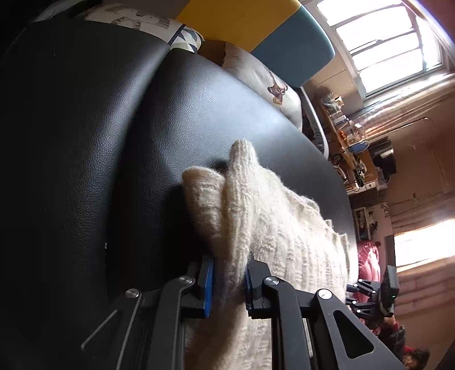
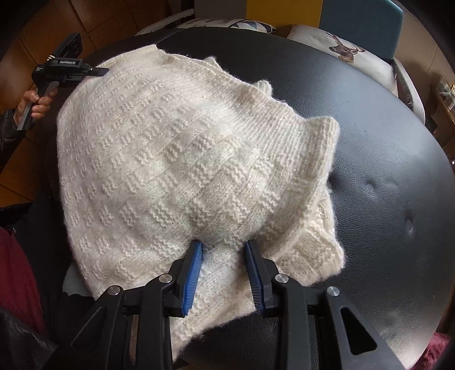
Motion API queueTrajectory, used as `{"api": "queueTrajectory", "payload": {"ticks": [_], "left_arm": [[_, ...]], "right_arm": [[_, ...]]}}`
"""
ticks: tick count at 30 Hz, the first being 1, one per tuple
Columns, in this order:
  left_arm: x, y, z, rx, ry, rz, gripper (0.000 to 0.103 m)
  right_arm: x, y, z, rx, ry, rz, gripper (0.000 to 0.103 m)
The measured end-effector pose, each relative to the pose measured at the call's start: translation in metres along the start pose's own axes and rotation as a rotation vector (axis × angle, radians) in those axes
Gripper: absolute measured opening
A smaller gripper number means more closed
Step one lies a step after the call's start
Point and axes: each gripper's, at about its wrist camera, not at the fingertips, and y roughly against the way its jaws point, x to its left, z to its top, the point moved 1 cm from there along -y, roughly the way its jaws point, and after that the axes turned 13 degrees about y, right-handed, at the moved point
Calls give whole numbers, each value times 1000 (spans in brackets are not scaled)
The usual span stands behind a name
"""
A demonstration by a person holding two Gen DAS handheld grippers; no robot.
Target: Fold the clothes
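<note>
A cream knitted sweater [image 2: 170, 159] lies bunched on a black leather seat [image 2: 384, 170]. My right gripper [image 2: 224, 270] is shut on the sweater's near edge, and the knit fills the gap between its blue pads [image 2: 192, 273]. My left gripper [image 1: 227, 284] is shut on a thick fold of the same sweater [image 1: 256, 216], which hides the pad tips. In the right wrist view the left gripper [image 2: 98, 71] bites the sweater's far left edge, and a hand [image 2: 34, 105] holds its handle. The right gripper [image 1: 351, 294] shows at the lower right of the left wrist view.
Around the far rim of the seat stand a deer-print cushion [image 2: 347, 51], a patterned cushion [image 2: 227, 22] and a teal chair back [image 2: 361, 17]. A cluttered shelf [image 1: 349, 133] and a bright window [image 1: 384, 42] lie beyond. Dark red cloth [image 2: 17, 279] is at the near left.
</note>
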Motion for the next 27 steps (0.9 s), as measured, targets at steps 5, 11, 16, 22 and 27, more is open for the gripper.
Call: {"api": "queueTrajectory", "payload": {"ticks": [5,11,16,22,27], "left_arm": [[-21,29,-5,-10,45,-168,16],[-62,44,-16,-31,119,-361,16],[-103,38,-30,-37,153,-437,16],[-160,19,-56,-12,138,-479,16],[-207,-20,-78,47,116,-462,16]], "right_arm": [[3,-1,2,14,-11,-22,31],[3,-1,0,-28,-53,-31,31],[4,0,-1,-49,-70,-29,31],[3,1,-3,-87,-81,-13,31],[2,2,-8,-128,-96,1,32]]}}
